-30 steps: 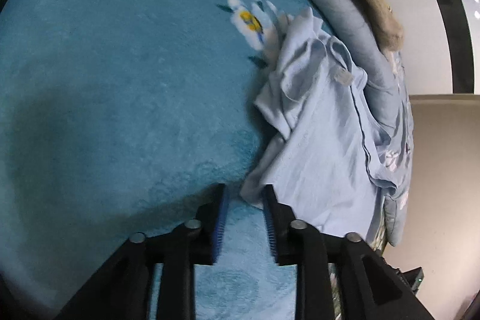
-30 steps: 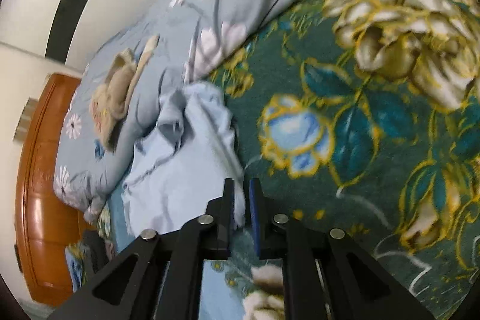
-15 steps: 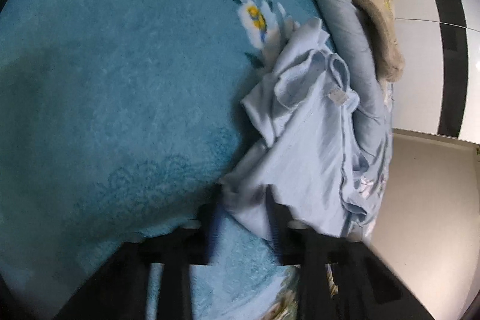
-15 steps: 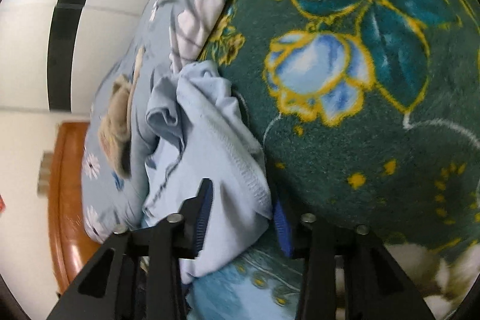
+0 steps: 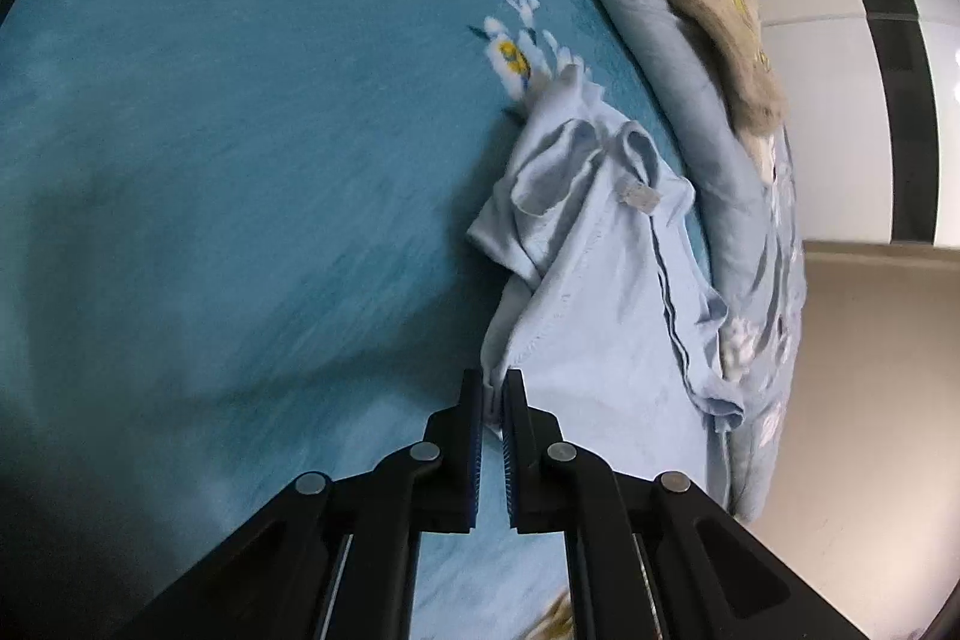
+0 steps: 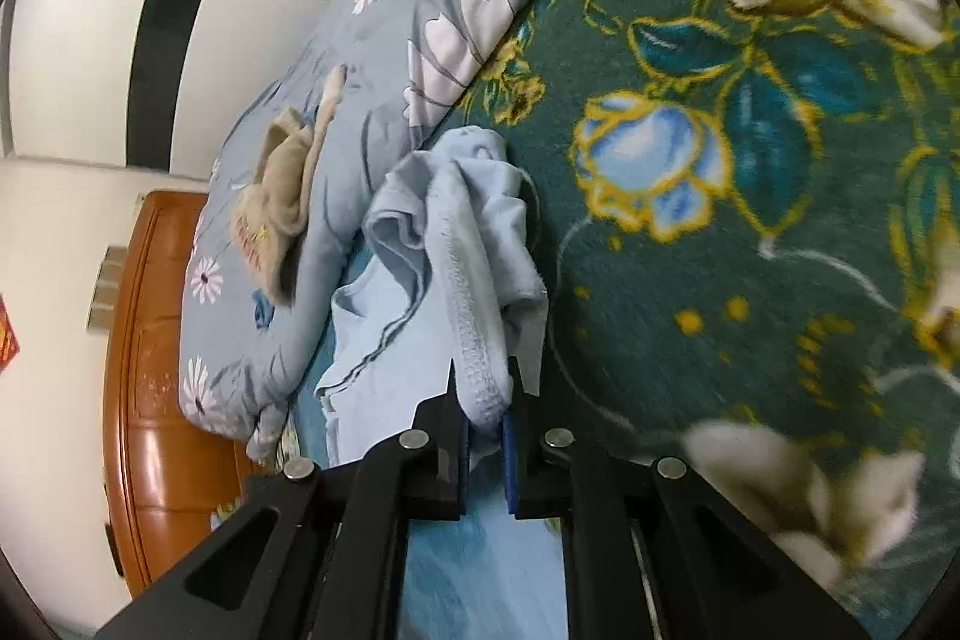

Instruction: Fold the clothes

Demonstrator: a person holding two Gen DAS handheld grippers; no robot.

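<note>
Both my tongs, left [image 5: 492, 391] and right [image 6: 485, 403], have just closed on the crumpled pale-blue cotton shirt [image 5: 600, 304] lying on the teal floral bedspread [image 5: 240, 130]; a grey flowered duvet [image 5: 708, 142] crowds it at two o'clock.

A bed covered by a teal floral blanket [image 5: 240, 130]. On it lie a pale blue garment [image 5: 600, 316] and a grey flowered quilt [image 6: 420, 10].

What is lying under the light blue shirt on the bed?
The light blue shirt lies on a teal floral blanket; one edge rests against a grey quilt. The part beneath is hidden.
</note>
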